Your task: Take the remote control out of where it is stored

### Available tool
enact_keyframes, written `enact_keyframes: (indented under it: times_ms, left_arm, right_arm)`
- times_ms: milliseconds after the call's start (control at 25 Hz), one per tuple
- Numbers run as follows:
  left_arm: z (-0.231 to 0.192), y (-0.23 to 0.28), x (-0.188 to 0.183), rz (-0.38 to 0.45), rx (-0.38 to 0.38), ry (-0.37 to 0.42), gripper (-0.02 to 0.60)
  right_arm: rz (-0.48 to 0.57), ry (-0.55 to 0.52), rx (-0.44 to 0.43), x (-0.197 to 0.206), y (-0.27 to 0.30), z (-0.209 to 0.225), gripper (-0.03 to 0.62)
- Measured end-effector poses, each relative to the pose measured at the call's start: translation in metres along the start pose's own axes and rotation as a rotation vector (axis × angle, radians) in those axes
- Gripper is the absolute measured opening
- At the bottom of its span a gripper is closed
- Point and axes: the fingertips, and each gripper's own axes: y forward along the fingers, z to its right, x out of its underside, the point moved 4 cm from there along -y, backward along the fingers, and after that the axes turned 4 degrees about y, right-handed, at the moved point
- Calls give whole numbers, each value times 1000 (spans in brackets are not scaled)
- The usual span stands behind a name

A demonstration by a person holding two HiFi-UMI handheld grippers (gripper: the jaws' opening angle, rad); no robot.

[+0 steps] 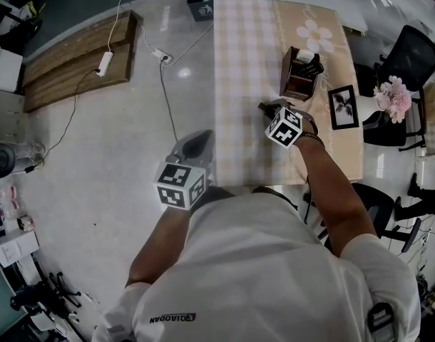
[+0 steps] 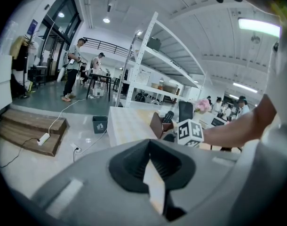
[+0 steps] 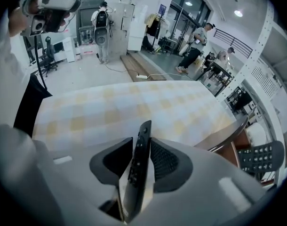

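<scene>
Jaws, right gripper view: right gripper [image 3: 141,145] clamped on slim black remote [image 3: 137,171], pads against both narrow sides, buttons visible along its face, tip poking out past the jaw tips. Checked tabletop [image 3: 134,107] beyond; contact between remote tip and cloth not readable. At right edge, second remote [image 3: 261,157], wider, keypad showing.

Left gripper view: left gripper [image 2: 150,166] with jaws a narrow slit apart, nothing between, pale cloth showing through the gap. Farther off on tabletop, brown wooden holder [image 2: 157,125] with second remote standing in it. Just beside holder, marker cube [image 2: 190,132] of right gripper on an outstretched forearm. Small bin [image 2: 99,124] on floor past the far end of the table.

Head view: right gripper angled steeply down, just beside holder on its near side; slim remote outside holder, in the jaws, only a dark sliver visible. Second remote and something white inside holder. Left gripper at near left edge of tabletop, well apart from holder. Picture frame [image 1: 343,107] lying near right edge of tabletop; pink flowers [image 1: 392,95] farther right. Power strip [image 1: 105,63] on floor at left.
</scene>
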Motion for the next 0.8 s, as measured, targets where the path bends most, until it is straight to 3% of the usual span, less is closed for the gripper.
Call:
enact_keyframes:
  times_ms: [120, 400, 560, 800]
  left_arm:
    - [2, 1, -1, 1, 7, 6, 4]
    - [9, 8, -5, 5, 40, 0, 5]
    - [15, 13, -11, 16, 74, -23, 5]
    - [28, 22, -26, 40, 105, 34, 5]
  right_arm:
    - [-4, 35, 3, 4, -2, 5, 156]
    - [66, 145, 24, 12, -23, 15, 148]
    - [203, 336, 18, 11, -51, 16, 124]
    - [449, 682, 37, 10, -114, 14, 94]
